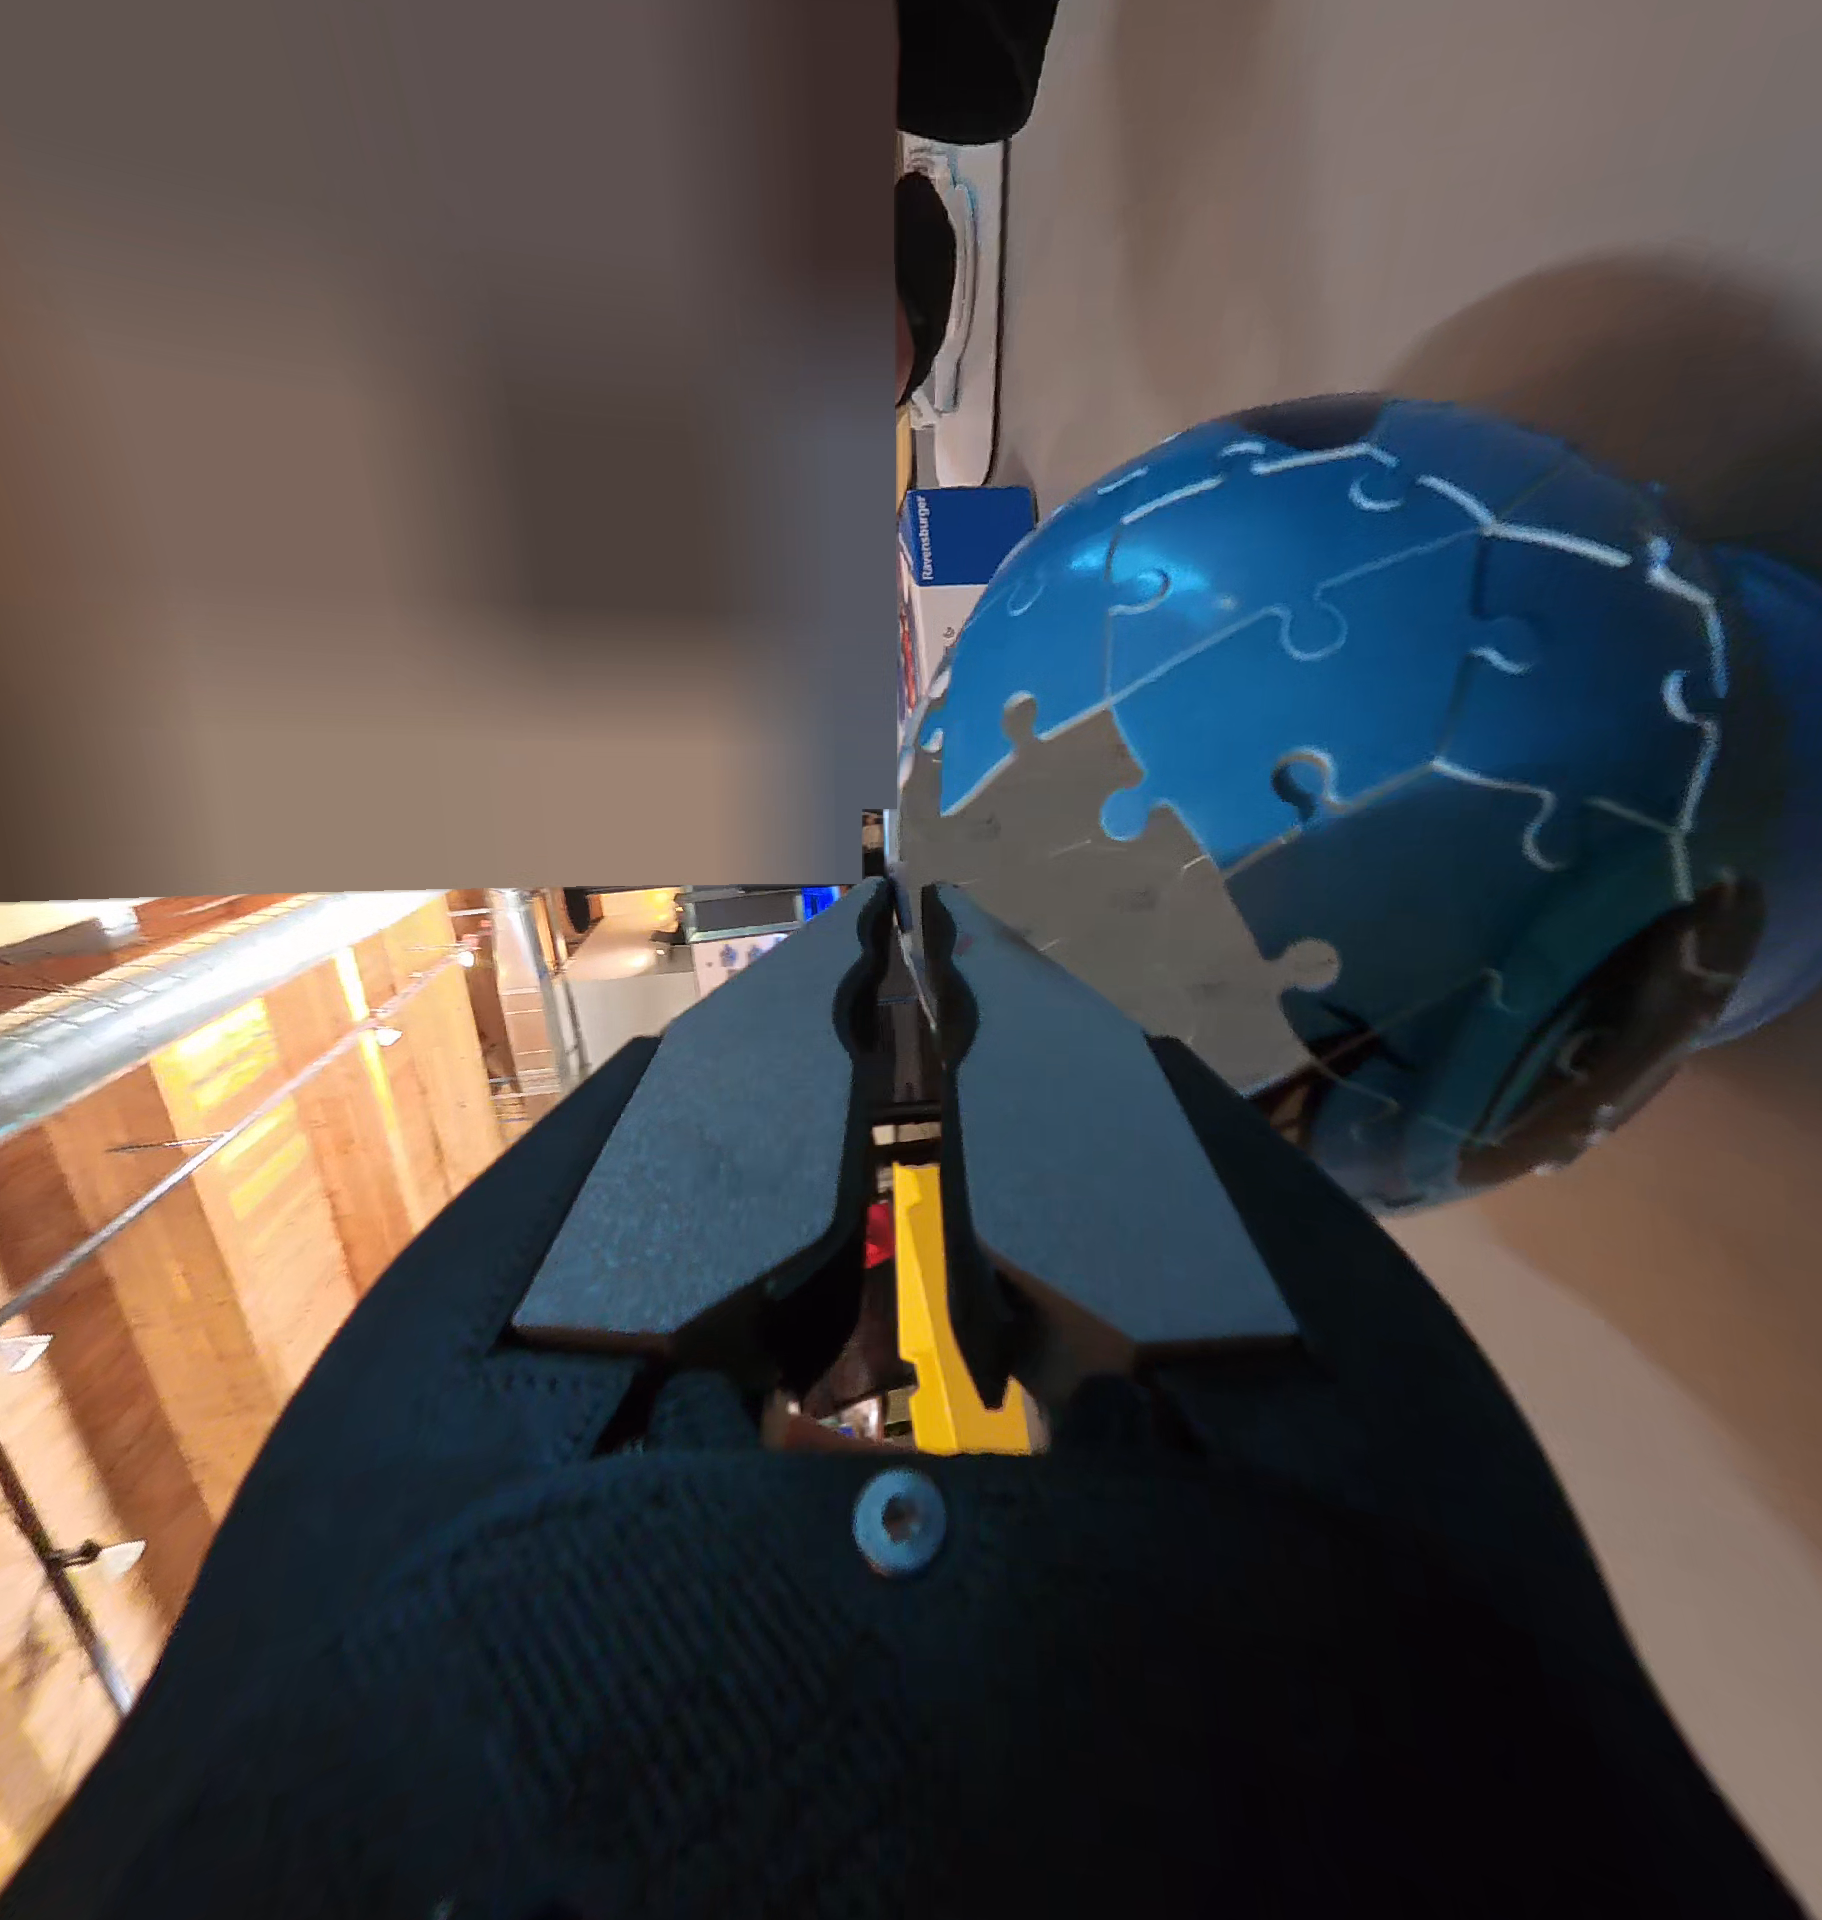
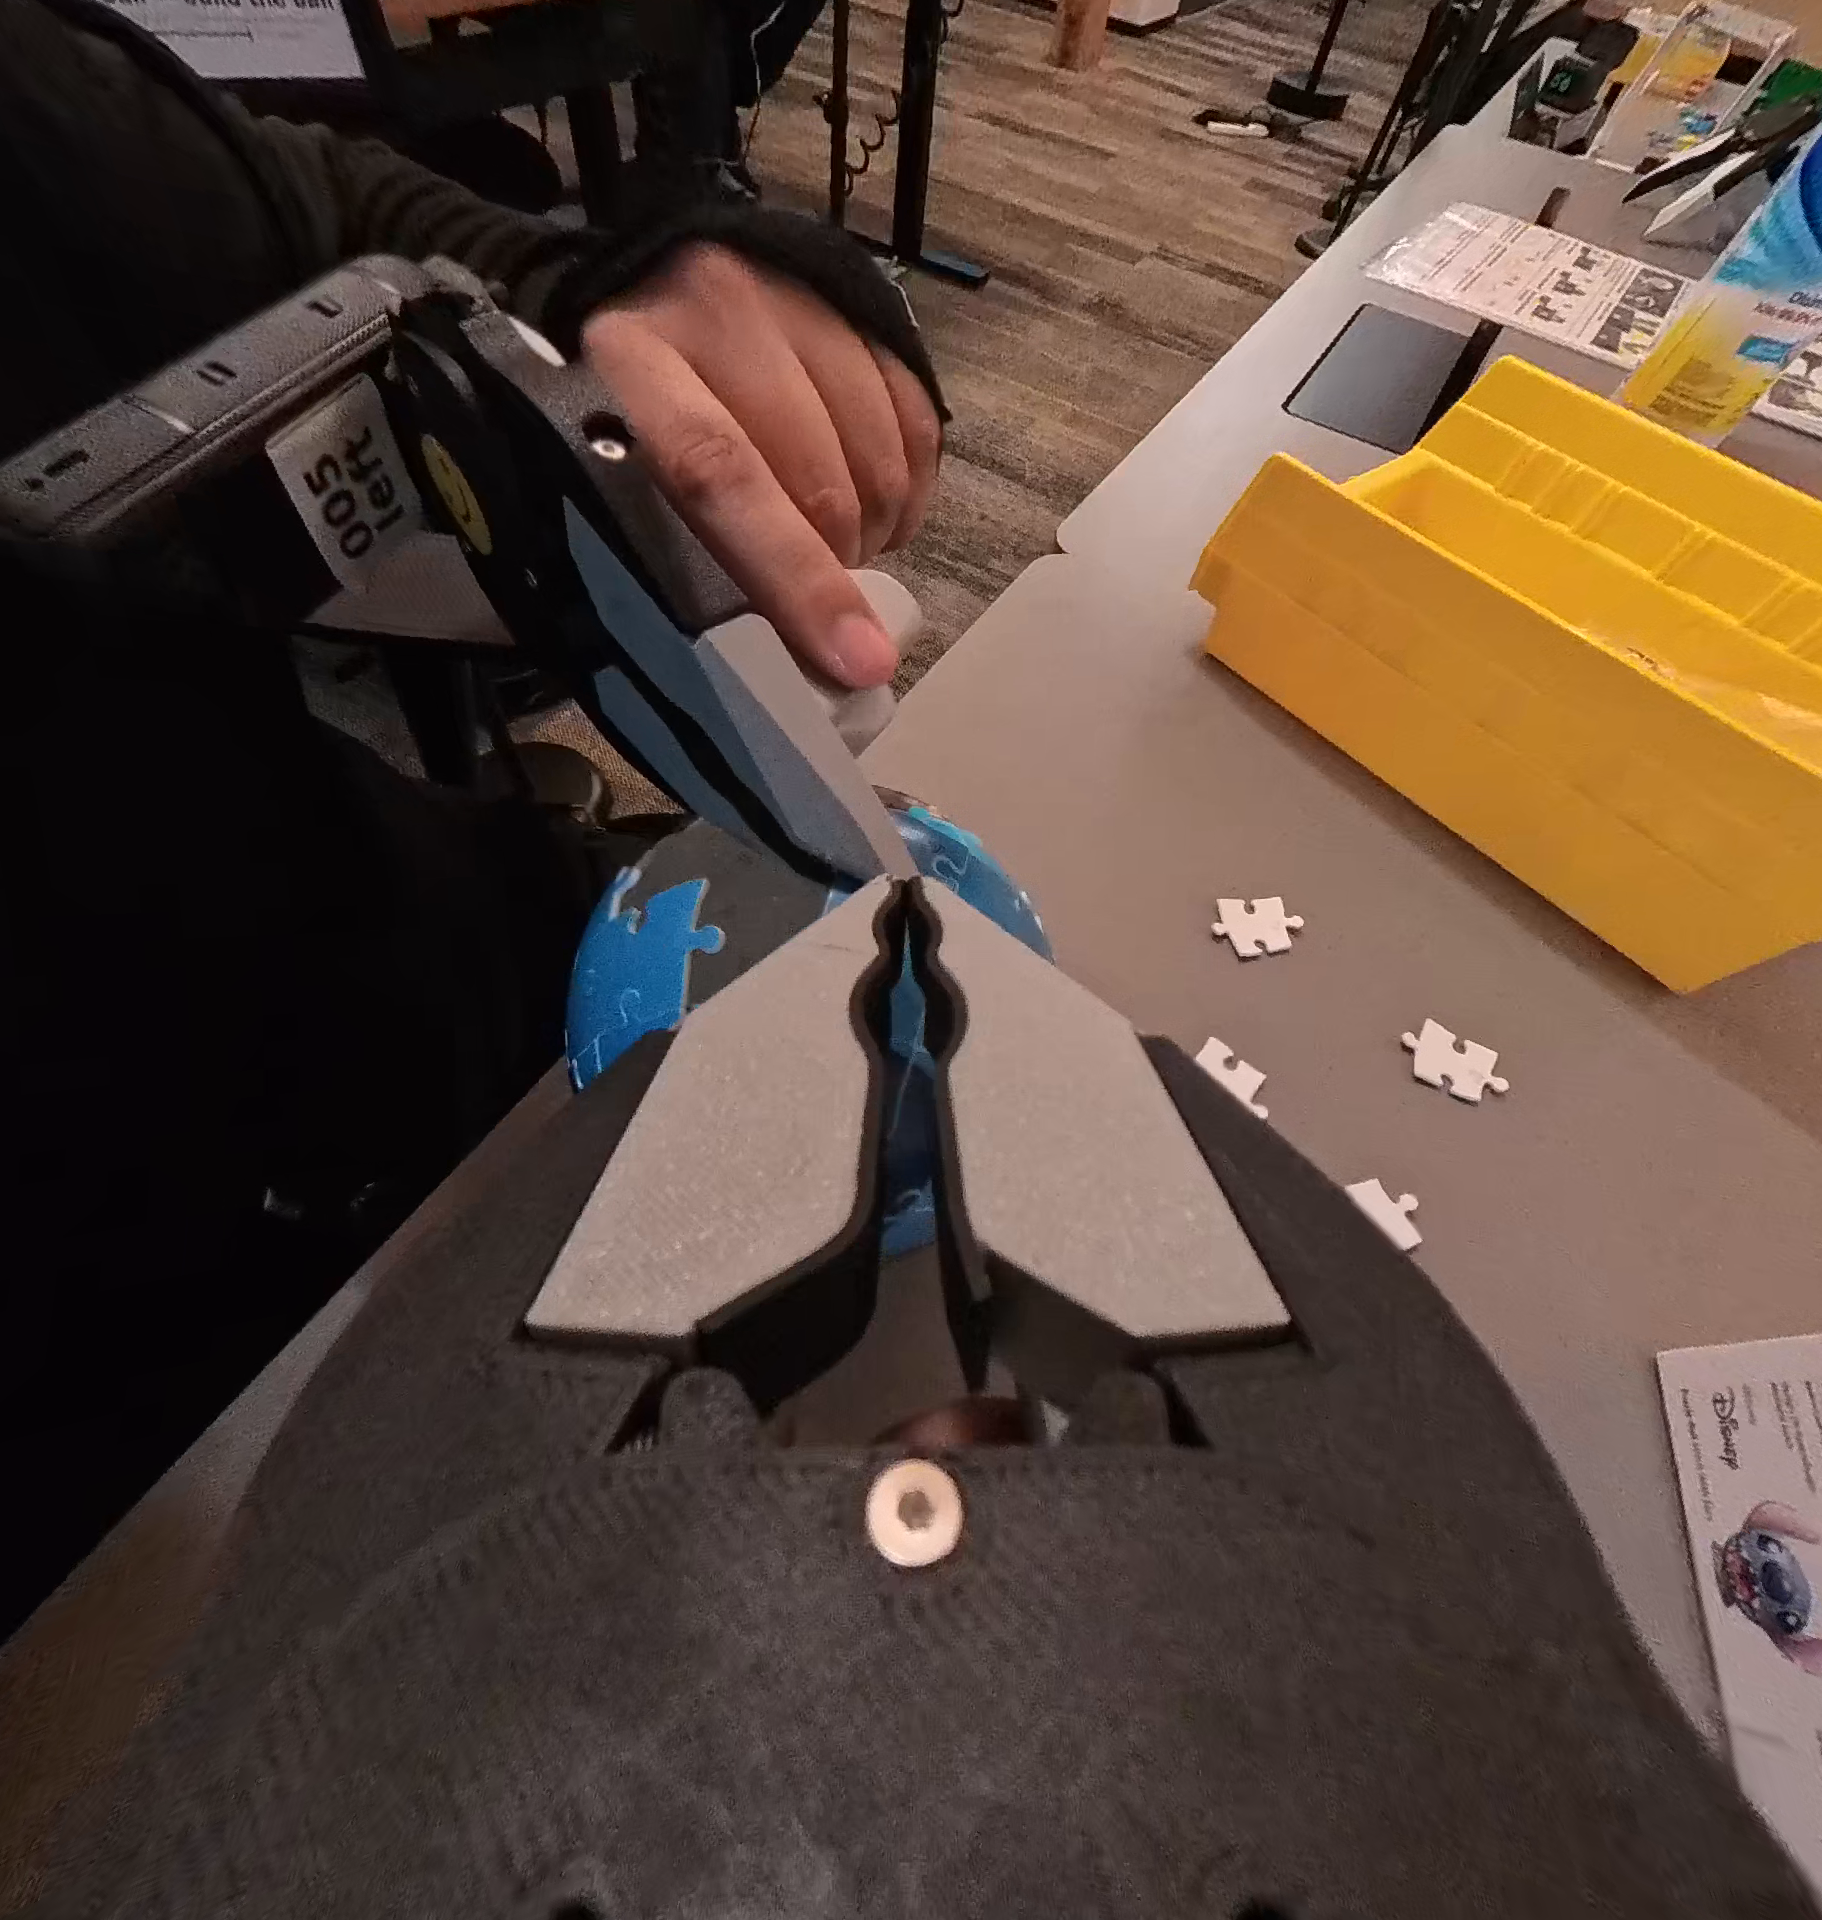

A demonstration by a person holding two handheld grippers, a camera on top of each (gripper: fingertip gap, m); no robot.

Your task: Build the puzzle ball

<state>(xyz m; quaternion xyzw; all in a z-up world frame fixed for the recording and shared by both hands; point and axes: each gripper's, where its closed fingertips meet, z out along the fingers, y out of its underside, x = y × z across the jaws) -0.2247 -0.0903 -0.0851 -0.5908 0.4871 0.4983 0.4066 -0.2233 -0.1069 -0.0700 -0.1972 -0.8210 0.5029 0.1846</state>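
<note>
The part-built blue puzzle ball fills the right of the left wrist view, with grey piece backs showing at its open rim. My left gripper is shut on that thin rim. In the right wrist view the ball lies mostly hidden behind my right gripper, which is shut, its tips at the ball's top. The left gripper, held by a hand, meets it there. Several loose pieces lie white side up on the table, one nearest the bin.
A yellow bin stands at the right on the grey table. A printed leaflet lies at the near right. Papers and a bottle are at the back right. A blue puzzle box shows behind the ball.
</note>
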